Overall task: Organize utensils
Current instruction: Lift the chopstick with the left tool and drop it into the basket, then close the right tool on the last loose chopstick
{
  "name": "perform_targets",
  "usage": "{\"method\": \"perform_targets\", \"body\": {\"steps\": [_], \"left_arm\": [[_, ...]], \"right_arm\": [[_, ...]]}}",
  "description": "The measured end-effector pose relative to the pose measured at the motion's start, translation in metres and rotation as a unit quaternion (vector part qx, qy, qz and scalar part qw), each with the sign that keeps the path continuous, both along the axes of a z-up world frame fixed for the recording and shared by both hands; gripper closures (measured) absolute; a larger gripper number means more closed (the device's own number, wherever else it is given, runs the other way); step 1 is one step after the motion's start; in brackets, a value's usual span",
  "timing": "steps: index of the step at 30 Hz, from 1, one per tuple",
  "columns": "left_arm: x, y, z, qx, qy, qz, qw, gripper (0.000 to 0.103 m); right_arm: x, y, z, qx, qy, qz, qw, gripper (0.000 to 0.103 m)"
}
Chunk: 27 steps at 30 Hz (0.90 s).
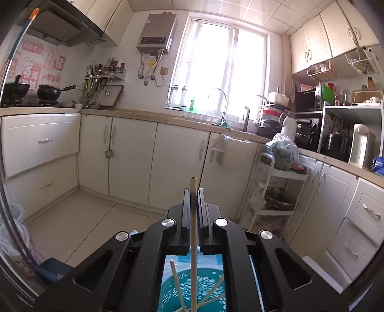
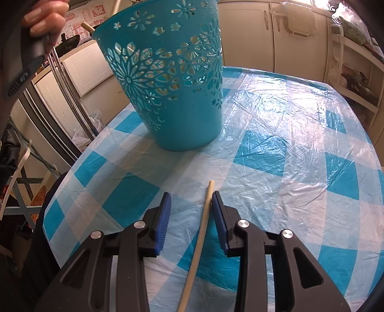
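Kitchen cabinets (image 1: 134, 158) and a bright window (image 1: 225, 64) fill my left wrist view, with a stove (image 1: 28, 102) at far left. My left gripper (image 1: 193, 192) has its jaws pressed narrow on a wooden chopstick (image 1: 193, 230), held upright over the teal basket (image 1: 206, 288). Below the jaws I can see more chopsticks (image 1: 176, 283) leaning inside the basket.

From my right wrist view, the basket (image 2: 168, 79) stands on a table under a blue-and-white checked plastic cloth (image 2: 276, 148), tilted in the fisheye. My right gripper (image 2: 190, 199) has its jaws wide apart, low over the cloth. A second chopstick (image 2: 201, 230) lies on the cloth between the blue pads (image 2: 163, 216), close against the right-hand one; I cannot tell whether it touches. A hand (image 2: 45, 21) shows at top left.
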State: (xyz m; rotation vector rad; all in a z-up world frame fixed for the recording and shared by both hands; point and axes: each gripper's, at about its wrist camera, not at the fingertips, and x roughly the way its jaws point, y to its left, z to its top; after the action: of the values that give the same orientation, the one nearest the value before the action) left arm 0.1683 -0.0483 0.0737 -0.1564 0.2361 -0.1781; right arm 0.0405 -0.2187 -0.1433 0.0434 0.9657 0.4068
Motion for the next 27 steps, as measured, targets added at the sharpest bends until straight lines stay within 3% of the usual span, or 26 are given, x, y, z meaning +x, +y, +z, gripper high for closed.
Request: {"method": "perform_targets", "body": {"steps": [13, 15, 17, 19, 24, 27], "left_arm": [[-0.006, -0.006, -0.046, 0.036, 0.056, -0.032, 0.9972, 0.097], [-0.014, 0.000, -0.046, 0.036, 0.061, -0.031, 0.9970, 0.090], [-0.025, 0.012, -0.044, 0.027, 0.061, -0.021, 0.9975, 0.066], [-0.041, 0.029, -0.043, 0.013, 0.056, -0.005, 0.9983, 0.052], [-0.077, 0.072, -0.055, -0.009, 0.069, 0.024, 0.9973, 0.042], [-0.088, 0.093, -0.080, -0.023, 0.104, 0.041, 0.9934, 0.038]], "right_arm": [[0.000, 0.007, -0.001, -0.007, -0.002, 0.006, 1.000, 0.065], [0.000, 0.006, -0.001, -0.004, -0.001, 0.005, 1.000, 0.065], [0.000, 0.004, -0.001, 0.003, 0.001, 0.002, 1.000, 0.065], [-0.001, 0.000, 0.000, 0.005, 0.002, -0.001, 1.000, 0.065], [-0.001, 0.000, 0.000, -0.002, 0.002, -0.004, 1.000, 0.065], [-0.003, 0.003, 0.001, -0.020, -0.004, -0.009, 1.000, 0.068]]}}
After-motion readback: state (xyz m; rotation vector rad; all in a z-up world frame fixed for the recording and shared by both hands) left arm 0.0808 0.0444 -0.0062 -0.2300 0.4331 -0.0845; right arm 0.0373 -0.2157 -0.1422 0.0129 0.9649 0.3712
